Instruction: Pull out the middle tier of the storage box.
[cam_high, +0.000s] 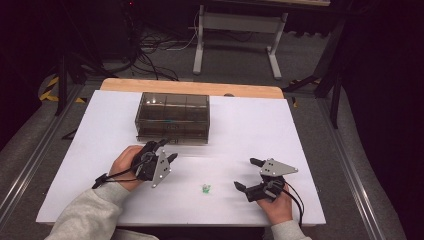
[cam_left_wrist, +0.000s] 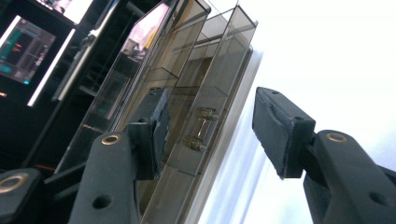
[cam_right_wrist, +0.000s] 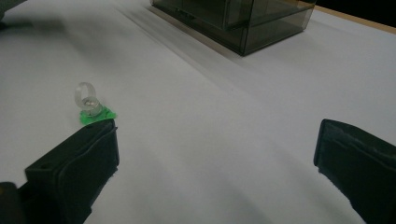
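A smoky see-through drawer box (cam_high: 172, 117) stands at the back middle of the white table (cam_high: 250, 130). My left gripper (cam_high: 168, 150) is open just in front of the box, turned on its side. In the left gripper view the box (cam_left_wrist: 187, 84) fills the space ahead, and a small metal drawer handle (cam_left_wrist: 201, 133) sits between the open jaws of my left gripper (cam_left_wrist: 215, 123). A small clear ring on a green base (cam_high: 205, 188) lies near the front. My right gripper (cam_high: 246, 173) is open to its right. The ring (cam_right_wrist: 91, 108) lies just beyond the left jaw of my right gripper (cam_right_wrist: 217, 149).
The box (cam_right_wrist: 233, 18) lies far ahead in the right gripper view. A wooden strip (cam_high: 190, 86) borders the table's far edge. Beyond it are a white desk frame (cam_high: 237, 35) and floor cables (cam_high: 150, 55). Lit monitors (cam_left_wrist: 23, 51) glow at the left.
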